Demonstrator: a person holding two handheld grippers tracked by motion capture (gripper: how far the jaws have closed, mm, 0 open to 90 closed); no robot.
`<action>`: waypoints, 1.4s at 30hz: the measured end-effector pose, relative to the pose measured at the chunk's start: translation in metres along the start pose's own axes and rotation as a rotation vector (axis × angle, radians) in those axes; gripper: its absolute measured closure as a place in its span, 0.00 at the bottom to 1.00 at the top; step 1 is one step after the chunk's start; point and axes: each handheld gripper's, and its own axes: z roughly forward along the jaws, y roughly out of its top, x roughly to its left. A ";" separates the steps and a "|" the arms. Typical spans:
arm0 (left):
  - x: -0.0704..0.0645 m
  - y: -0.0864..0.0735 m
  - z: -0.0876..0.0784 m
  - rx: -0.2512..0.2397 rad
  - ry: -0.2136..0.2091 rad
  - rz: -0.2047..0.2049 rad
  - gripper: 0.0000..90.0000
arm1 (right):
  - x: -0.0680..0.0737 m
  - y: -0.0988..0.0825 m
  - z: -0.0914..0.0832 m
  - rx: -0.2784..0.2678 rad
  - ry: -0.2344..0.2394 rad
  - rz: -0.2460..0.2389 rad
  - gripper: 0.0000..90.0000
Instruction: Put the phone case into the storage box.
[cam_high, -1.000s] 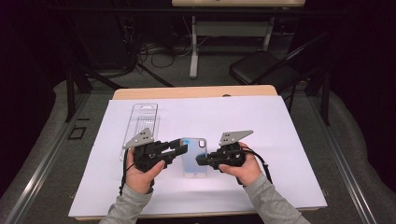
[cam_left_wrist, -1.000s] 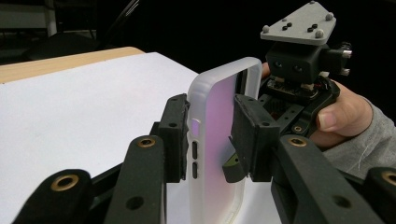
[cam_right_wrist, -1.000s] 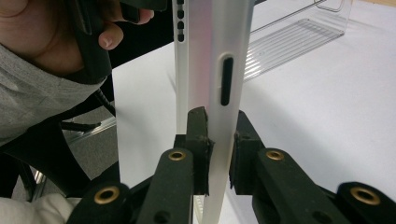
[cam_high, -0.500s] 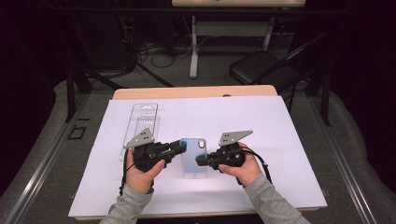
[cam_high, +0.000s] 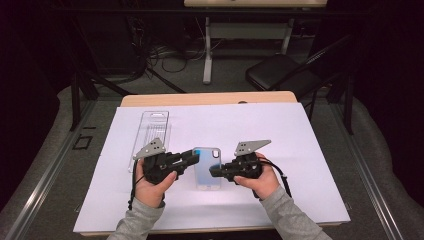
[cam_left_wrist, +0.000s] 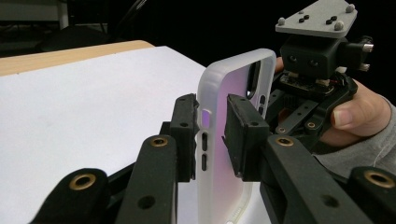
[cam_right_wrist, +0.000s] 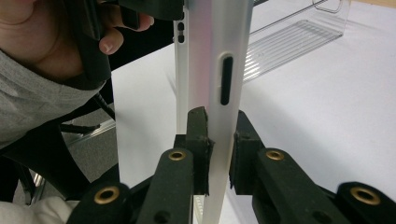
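Between the two grippers, above the white sheet (cam_high: 300, 150) on the table, hangs a phone case (cam_high: 207, 167), translucent and frosted with a faint lilac-blue tint, side button slots and a dark camera cut-out; no brand or lettering can be read on it. One long edge sits between the left gripper (cam_left_wrist: 210, 135)'s pads, whose jaws have just been shifting, eased slightly apart. Opposite, the right gripper (cam_right_wrist: 219, 149) is clamped on the other edge. Farther back lies a clear plastic package (cam_high: 152, 132).
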 end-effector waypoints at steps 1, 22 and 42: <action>0.000 0.000 0.000 0.001 0.007 0.001 0.81 | 0.000 0.000 0.000 -0.001 -0.002 0.000 0.90; -0.002 -0.002 -0.001 -0.023 0.059 -0.014 0.84 | 0.006 0.000 0.004 -0.007 -0.062 -0.017 0.90; -0.001 -0.003 -0.003 -0.037 0.066 -0.028 0.92 | 0.007 0.000 0.005 -0.022 -0.058 0.009 0.90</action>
